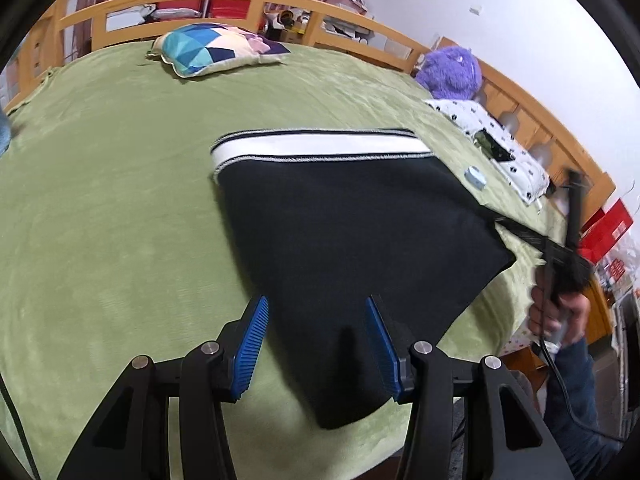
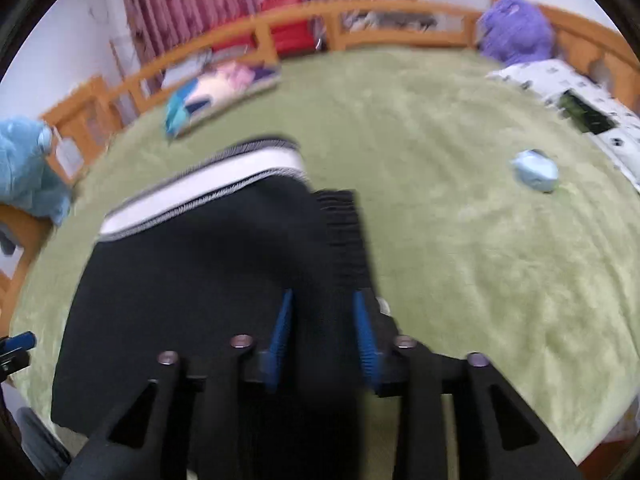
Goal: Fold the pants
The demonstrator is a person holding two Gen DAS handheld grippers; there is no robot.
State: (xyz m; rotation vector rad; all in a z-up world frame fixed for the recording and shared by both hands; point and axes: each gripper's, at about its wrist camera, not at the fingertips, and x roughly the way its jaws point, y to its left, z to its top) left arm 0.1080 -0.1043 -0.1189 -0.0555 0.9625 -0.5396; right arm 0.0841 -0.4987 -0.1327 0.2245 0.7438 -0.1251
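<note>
Left gripper (image 1: 318,346) sits nearest, fingers (image 1: 252,348) spread wide with the near edge of the black pants (image 1: 340,232) lying between them, nothing pinched. Right gripper (image 2: 322,344) has its fingers (image 2: 280,336) partly closed around a dark fabric fold with a ribbed cuff (image 2: 342,224) sticking out ahead; whether they actually bite the cloth I cannot tell (view is motion-blurred).

Pants lie mostly flat on the green bed (image 1: 100,200), white-striped waistband (image 1: 320,146) at the far end.

Judgement: a fold is under way. To do it well, get both corners held at equal height, carry the edge straight toward the waistband, and keep the cloth taut so no wrinkle gets trapped.

Containers: only a small pale blue round tin (image 1: 475,177) beyond the pants, lid on, contents hidden. Farther back, a patterned pillow (image 1: 216,50).
</note>
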